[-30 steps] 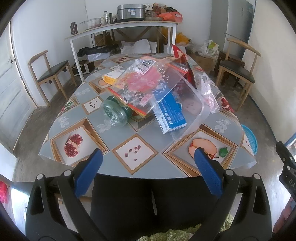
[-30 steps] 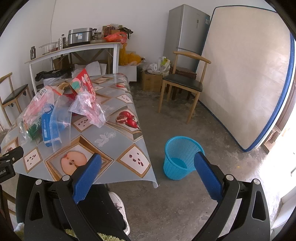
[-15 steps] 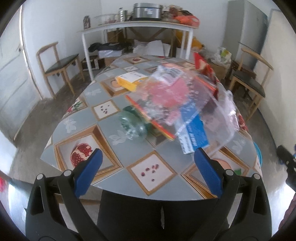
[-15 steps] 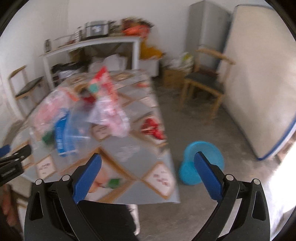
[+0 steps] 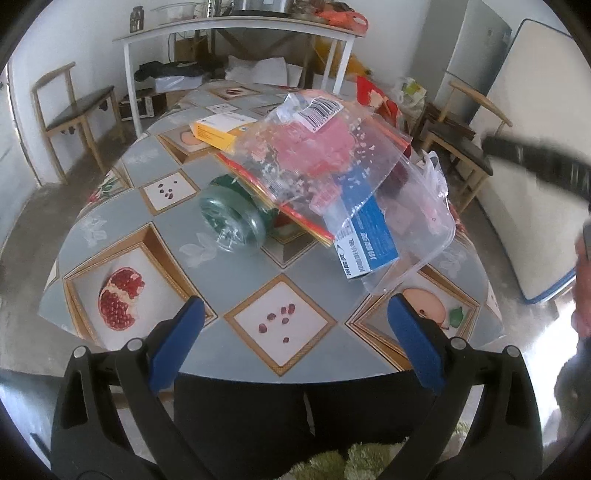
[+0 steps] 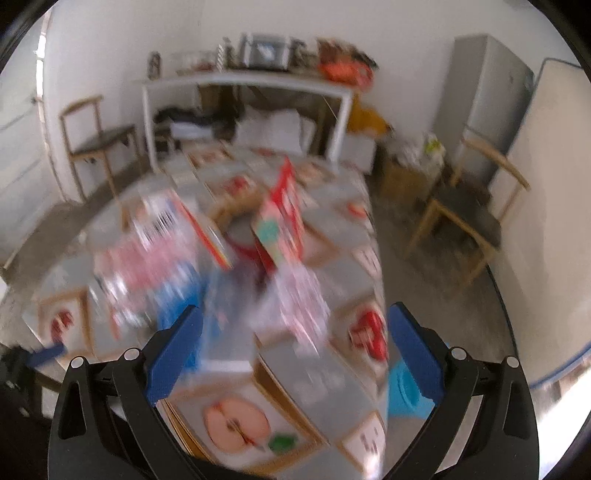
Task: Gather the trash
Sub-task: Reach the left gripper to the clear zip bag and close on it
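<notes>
A pile of trash lies on the table (image 5: 147, 236): a clear plastic bag with pink contents (image 5: 314, 155), a blue and white box (image 5: 365, 240), a green plastic bottle (image 5: 236, 218) on its side, a yellow box (image 5: 218, 129) and a red carton (image 6: 284, 218). My left gripper (image 5: 295, 332) is open and empty above the table's near edge, short of the pile. My right gripper (image 6: 295, 336) is open and empty over the table's near right part; its view is blurred. A blue waste basket (image 6: 406, 391) stands on the floor right of the table.
Wooden chairs stand at the left (image 5: 70, 107) and the right (image 5: 465, 136). A white side table (image 5: 236, 29) with clutter is behind the table. A fridge (image 6: 480, 99) and a mattress (image 5: 524, 184) stand along the right wall.
Both grippers have swung left and closer to the pile. The right gripper's view turned from the floor and basket toward the table and is now blurred. Both stay open.
</notes>
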A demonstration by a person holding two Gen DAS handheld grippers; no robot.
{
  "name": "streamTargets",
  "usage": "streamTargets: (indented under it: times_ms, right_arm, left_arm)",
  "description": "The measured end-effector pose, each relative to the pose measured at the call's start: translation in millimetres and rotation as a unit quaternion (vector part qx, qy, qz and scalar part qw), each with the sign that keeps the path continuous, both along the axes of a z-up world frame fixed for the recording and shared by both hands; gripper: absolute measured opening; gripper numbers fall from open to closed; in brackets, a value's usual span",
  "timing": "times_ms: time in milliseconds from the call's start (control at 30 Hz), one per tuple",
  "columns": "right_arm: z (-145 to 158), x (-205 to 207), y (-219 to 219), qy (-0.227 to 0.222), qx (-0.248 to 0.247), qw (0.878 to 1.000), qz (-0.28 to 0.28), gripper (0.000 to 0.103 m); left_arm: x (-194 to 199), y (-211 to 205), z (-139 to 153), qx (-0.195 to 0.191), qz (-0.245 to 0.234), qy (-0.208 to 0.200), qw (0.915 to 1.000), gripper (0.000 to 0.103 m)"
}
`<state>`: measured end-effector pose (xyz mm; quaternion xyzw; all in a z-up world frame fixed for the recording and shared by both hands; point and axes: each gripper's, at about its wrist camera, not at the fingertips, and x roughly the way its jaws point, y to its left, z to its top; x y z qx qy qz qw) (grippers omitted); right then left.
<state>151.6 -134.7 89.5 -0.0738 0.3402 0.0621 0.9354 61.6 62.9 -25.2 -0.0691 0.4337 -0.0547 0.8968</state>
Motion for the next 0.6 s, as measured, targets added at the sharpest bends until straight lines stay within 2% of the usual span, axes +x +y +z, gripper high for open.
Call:
streamTargets:
  times_ms: [100, 200, 333, 433, 533, 600]
  right_arm:
    - [7, 4, 6, -0.038, 0.012, 0.999, 0.009, 0.097]
    - [7, 10, 12, -0.039, 0.013, 0.999, -0.006, 0.097]
    - [5, 13, 6, -0.025, 0.048, 0.998, -0.02, 0.097]
    - [0, 16, 2, -0.013, 0.06, 0.998, -0.02, 0.097]
    - [-7, 18, 2, -0.01, 0.058, 0.998, -0.013, 0.097]
    - [-9, 18, 1, -0.008, 0.059, 0.998, -0.01, 0.096]
  left_arm:
    - [2, 8, 4, -0.015, -0.01, -0.014, 0.9997, 0.096]
    - [4, 20, 7, -0.07, -0.035, -0.039, 0.9961, 0.096]
    - [13, 35, 29, -0.073, -0.036, -0.116, 0.9899, 0.096]
    - [26, 42, 45, -0.071, -0.045, -0.154, 0.9844, 0.096]
    - [58, 49, 56, -0.078, -0.065, -0.168, 0.9806, 0.096]
    - [79, 55, 57, -0.095, -0.079, -0.155, 0.9802, 0.095]
